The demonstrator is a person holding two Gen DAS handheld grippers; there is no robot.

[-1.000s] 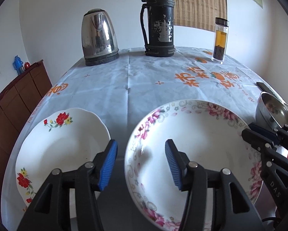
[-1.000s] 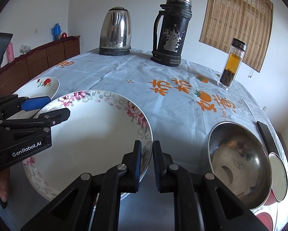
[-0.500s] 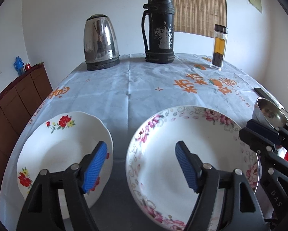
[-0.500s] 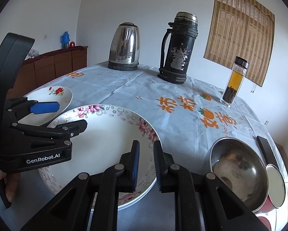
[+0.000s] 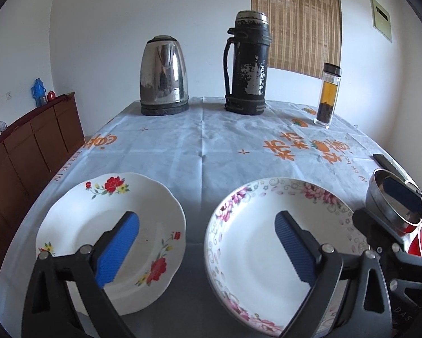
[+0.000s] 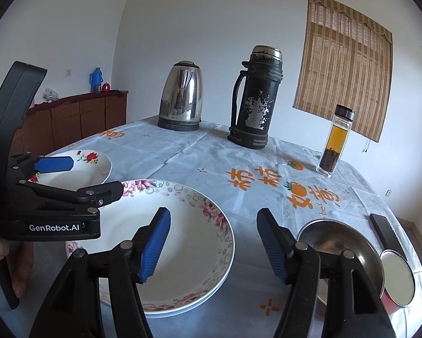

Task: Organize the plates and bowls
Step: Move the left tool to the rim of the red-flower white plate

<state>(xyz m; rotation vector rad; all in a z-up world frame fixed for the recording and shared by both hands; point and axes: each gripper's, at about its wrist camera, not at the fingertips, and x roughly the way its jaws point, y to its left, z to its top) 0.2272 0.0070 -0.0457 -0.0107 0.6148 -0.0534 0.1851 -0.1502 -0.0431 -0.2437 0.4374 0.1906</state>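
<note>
While both spread wide, L gripper & R gripper hover over pink-flower plate, holding nothing.

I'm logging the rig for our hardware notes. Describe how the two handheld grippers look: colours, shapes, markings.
Both grippers are matte black plastic with angular, triangulated finger arms joined by silver pivot pins. Each finger carries a blue ribbed pad. The left gripper has white "GenRobot.AI" lettering on its side and a tall curved black handle. The right gripper matches. No cables visible.
</note>
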